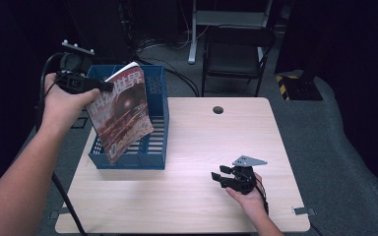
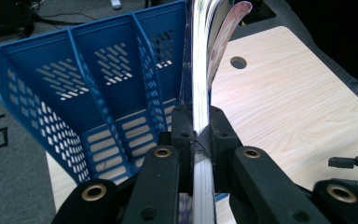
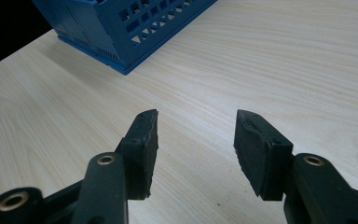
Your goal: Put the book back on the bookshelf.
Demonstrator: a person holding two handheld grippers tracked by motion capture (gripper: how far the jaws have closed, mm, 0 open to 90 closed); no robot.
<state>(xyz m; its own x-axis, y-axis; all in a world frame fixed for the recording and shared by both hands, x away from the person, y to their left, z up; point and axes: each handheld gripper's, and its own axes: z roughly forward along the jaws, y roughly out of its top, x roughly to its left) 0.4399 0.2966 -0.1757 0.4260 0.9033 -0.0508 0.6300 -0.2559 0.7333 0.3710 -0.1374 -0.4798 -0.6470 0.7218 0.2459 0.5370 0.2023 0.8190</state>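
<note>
Magazine (image 1: 123, 113) clamped at top-left corner by left hand-held gripper (image 1: 106, 87), hanging tilted, lower corner dipping into blue rack (image 1: 155, 152). Seen edge-on in left gripper view (image 2: 200, 70): spine and pages pinched tight between both pads, cover curling off to one side. Corner grip prob. chosen so mag hangs free and can slide down into a slot edge-first; tilt likely just weight of unsupported pages. Held over rack's right-hand compartment, as far as can be judged; dividers (image 2: 144, 60) run front to back, three bays visible. Not yet seated — bottom edge inside rack walls, whether touching rack floor can't be told.

Right hand-held gripper (image 1: 229, 177) resting low on surface (image 1: 202, 137) near front-right, well apart from rack, jaws spread, nothing between them. Bare wood visible in gap between pads (image 3: 144, 140). Prob. parked out of the way; one-handed job for now. Could steady rack if mag snags on a divider.

Rack sits at left-rear of surface, slotted floor and perforated walls, open top facing up and toward person. Position near left edge suits left-hand reach.

Surface: pale wood-grain top, rounded corners, cable hole (image 1: 218, 109) near rear centre, small metal tabs at front corners. Otherwise bare.

Room: dim, dark backdrop. Grey carpet around. Black chair (image 1: 236, 54) behind surface, white frame legs beyond it, loose cables on floor, yellow-black striped item (image 1: 285, 83) rear right.
</note>
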